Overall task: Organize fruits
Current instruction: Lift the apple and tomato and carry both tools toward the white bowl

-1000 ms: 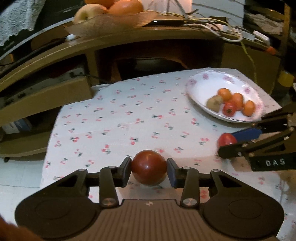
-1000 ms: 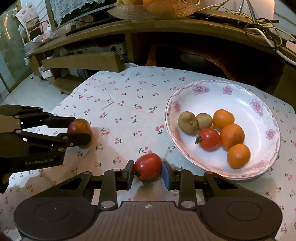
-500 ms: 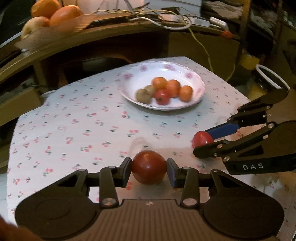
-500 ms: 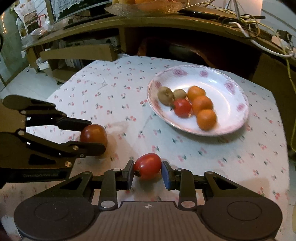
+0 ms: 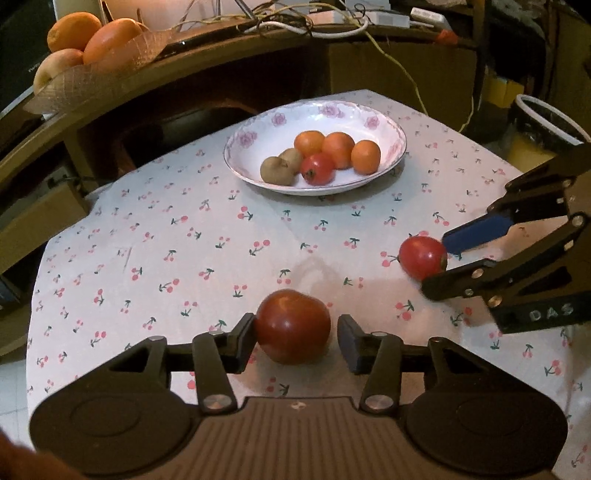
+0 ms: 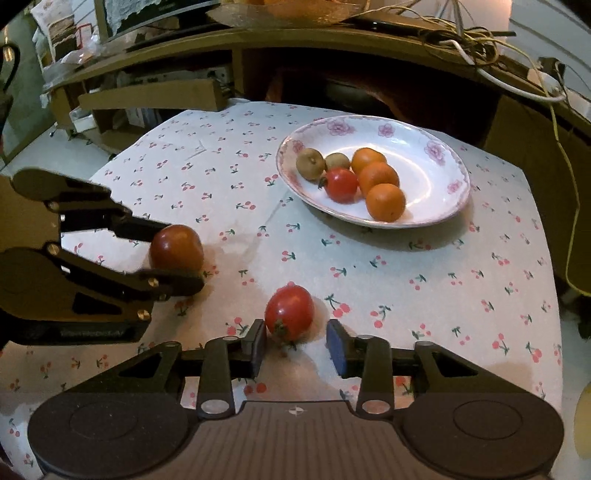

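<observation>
A dark red tomato (image 5: 293, 325) rests on the cherry-print tablecloth between the fingers of my left gripper (image 5: 297, 341), which is open with a gap on the right side. A brighter red tomato (image 6: 289, 312) lies on the cloth between the fingers of my right gripper (image 6: 295, 345), also open. Each gripper shows in the other view: the right gripper (image 5: 439, 264) and the left gripper (image 6: 173, 254). A white flowered plate (image 5: 384, 127) at the back holds oranges, kiwis and a tomato; it also shows in the right wrist view (image 6: 436, 144).
A wooden shelf (image 5: 184, 70) curves behind the table with a bowl of fruit (image 5: 92, 40) and cables (image 5: 314, 26) on it. A white-rimmed bin (image 5: 546, 125) stands to the right. The table's edge drops to a tiled floor on the left.
Both grippers have opened and let go of their tomatoes, which now sit on the cloth. Both cameras have turned so the plate is nearer the middle of each view.
</observation>
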